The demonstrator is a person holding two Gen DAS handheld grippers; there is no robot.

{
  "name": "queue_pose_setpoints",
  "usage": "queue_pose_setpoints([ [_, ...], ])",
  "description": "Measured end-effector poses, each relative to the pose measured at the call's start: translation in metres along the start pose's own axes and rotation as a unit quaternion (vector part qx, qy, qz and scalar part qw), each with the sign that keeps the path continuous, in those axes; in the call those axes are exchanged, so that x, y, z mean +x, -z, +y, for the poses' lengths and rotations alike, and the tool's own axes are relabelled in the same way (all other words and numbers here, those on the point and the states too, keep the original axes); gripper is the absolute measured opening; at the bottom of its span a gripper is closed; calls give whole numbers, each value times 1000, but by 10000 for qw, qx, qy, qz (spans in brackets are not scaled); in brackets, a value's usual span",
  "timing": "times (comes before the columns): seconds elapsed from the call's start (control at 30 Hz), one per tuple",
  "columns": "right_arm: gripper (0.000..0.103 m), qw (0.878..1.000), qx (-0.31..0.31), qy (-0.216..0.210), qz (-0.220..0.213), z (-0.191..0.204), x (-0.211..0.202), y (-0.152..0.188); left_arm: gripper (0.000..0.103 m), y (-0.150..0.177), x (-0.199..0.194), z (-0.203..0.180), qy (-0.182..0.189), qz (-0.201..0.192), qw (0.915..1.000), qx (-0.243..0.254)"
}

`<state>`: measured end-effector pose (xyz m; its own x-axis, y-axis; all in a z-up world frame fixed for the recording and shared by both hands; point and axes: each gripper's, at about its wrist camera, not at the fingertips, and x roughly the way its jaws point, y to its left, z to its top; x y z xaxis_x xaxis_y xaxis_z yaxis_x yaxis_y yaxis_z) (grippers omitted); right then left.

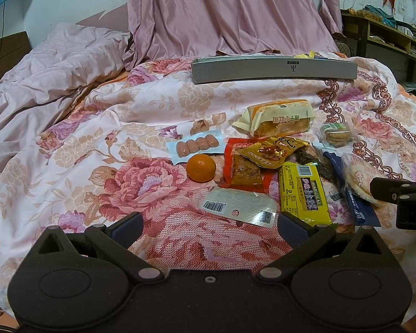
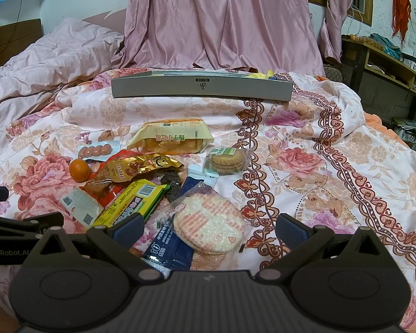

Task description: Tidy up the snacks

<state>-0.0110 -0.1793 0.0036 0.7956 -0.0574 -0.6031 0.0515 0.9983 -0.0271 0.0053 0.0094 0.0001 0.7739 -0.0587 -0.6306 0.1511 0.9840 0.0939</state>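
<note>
I am holding my left fingers [image 1: 208, 222] spread wide over the bed's near edge, gripping nothing; just ahead of them is lying a flat white-and-silver striped packet with a barcode [image 1: 240, 206]. My right fingers [image 2: 208, 226] are gaping too, empty, straddling a round pale rice cracker in clear printed wrap [image 2: 209, 223] that is overlapping a dark blue sachet [image 2: 170, 245].

The cracker looks like the natural first pick. I am judging that I should come down low with one finger either side of its rim and close gently, since it seems brittle and the slick film may slide. The soft quilt will be sinking under pressure, so pressing down hard could bury the edge.

Further out the rest of the heap is crowding together: a yellow-and-green bar packet [image 2: 134, 201], a red pouch of brown dried tofu [image 1: 245, 170], a gold foil pouch [image 2: 141, 166], a small orange mandarin [image 1: 201, 168], a clear pack of pink sausages [image 1: 197, 144], a yellow bread bag [image 2: 170, 137] and a clear pack of round biscuits [image 2: 226, 161]. Towards the far edge a long grey shallow box [image 2: 202, 87], the likely destination, is waiting.

All of it is resting on a floral pink quilt [image 2: 332, 166]; behind, pink satin curtains [image 2: 222, 19] are hanging, and wooden shelves [image 2: 385, 66] are standing to the right.
</note>
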Motion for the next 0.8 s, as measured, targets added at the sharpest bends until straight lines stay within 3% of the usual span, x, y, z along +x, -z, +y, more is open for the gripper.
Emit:
queue_pose_setpoints([
  [0.63, 103, 10000, 0, 1, 1, 1, 0, 0, 102, -1, -4, -4, 50, -85, 9999, -50],
  [0.8, 103, 10000, 1, 1, -7, -1, 0, 0, 102, -2, 1, -4, -41, 75, 9999, -85],
])
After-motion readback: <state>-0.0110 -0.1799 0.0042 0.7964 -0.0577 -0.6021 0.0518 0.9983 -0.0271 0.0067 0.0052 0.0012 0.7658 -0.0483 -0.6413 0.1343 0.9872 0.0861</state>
